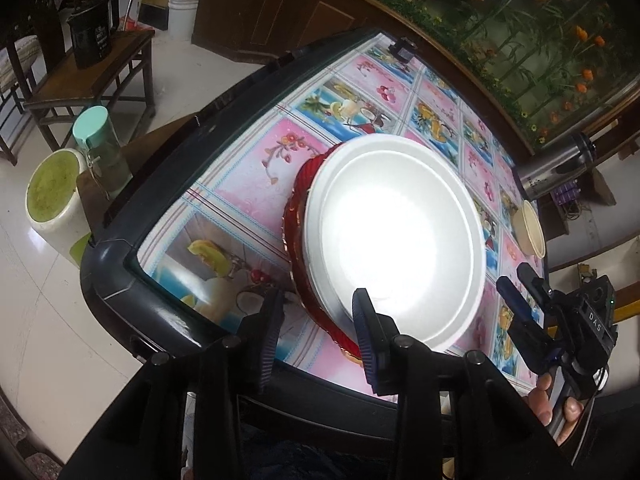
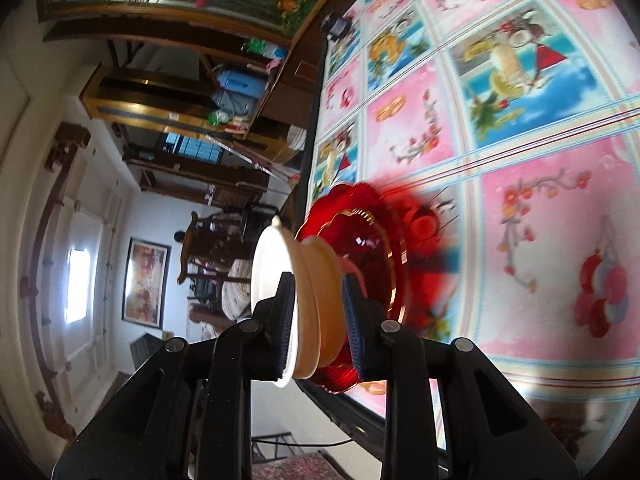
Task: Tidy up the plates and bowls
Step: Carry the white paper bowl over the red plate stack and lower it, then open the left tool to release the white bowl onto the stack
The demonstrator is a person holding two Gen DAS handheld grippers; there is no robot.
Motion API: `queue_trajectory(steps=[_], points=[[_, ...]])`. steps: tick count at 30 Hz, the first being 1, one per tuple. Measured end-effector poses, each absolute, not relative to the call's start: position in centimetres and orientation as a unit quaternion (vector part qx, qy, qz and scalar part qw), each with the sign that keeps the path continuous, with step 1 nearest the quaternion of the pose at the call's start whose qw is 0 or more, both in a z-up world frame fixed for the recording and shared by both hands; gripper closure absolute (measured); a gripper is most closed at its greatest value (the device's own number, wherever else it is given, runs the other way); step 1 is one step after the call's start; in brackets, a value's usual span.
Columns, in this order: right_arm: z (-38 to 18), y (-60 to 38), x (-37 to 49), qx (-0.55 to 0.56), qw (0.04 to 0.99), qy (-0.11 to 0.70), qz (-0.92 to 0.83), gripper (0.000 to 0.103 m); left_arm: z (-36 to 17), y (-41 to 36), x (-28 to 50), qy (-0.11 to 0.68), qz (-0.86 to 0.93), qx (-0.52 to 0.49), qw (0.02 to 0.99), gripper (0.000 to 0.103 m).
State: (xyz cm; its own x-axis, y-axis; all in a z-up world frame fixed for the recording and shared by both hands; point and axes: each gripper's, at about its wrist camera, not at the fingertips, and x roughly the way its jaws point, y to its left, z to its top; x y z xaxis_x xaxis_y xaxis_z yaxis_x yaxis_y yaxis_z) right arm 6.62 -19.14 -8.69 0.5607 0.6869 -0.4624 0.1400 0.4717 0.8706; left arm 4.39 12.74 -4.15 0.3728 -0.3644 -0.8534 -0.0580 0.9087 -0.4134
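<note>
View from left wrist: white plate (image 1: 400,240) sits on top of a red plate (image 1: 298,216) on the patterned counter (image 1: 240,184); a tan bowl (image 1: 530,236) stands apart, to the right of the white plate.
Left claw (image 1: 316,332): spread and holding nothing, at the near rim of the white plate, one finger over that rim and the other beyond the red plate's edge.
Right claw (image 1: 511,276): just off the white plate's right rim, seemingly clear of it.
View from right wrist: white plate (image 2: 264,268) and red plate (image 2: 360,224) seen edge-on, with the white plate's rim lying in the gap of the right claw (image 2: 317,280).
Right claw state: partly spread; I cannot tell whether it pinches the rim.
Step in hand: probably steadying or taking the stacked plates.
Next move: likely a square, firm grip on the rim, then a level lift so the top plate does not slide.
Hard to make out: the red plate is mostly covered, glare washes out the white plate's centre, and the right view is blurred.
</note>
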Motion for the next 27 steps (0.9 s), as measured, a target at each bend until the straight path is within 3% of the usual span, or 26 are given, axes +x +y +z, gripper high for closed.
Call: queue_trajectory(steps=[2, 18, 23, 27], points=[[-8.6, -19.9, 6.4, 0.486, 0.743, 0.425, 0.178, 0.068, -3.3, 12.6, 4.3, 0.544, -0.1, -0.189, 0.811, 0.067], [-9.2, -25.5, 5.1, 0.522, 0.741, 0.398, 0.141, 0.068, 1.5, 11.3, 3.8, 0.49, -0.099, -0.173, 0.849, 0.063], [-9.8, -27.2, 4.9, 0.529, 0.739, 0.396, 0.132, 0.068, 2.9, 5.8, 4.3, 0.479, -0.151, -0.141, 0.853, 0.048], [-10.8, -28.9, 4.5, 0.541, 0.731, 0.397, 0.123, 0.068, 2.1, -0.1, 5.3, 0.496, -0.199, -0.112, 0.838, 0.046]])
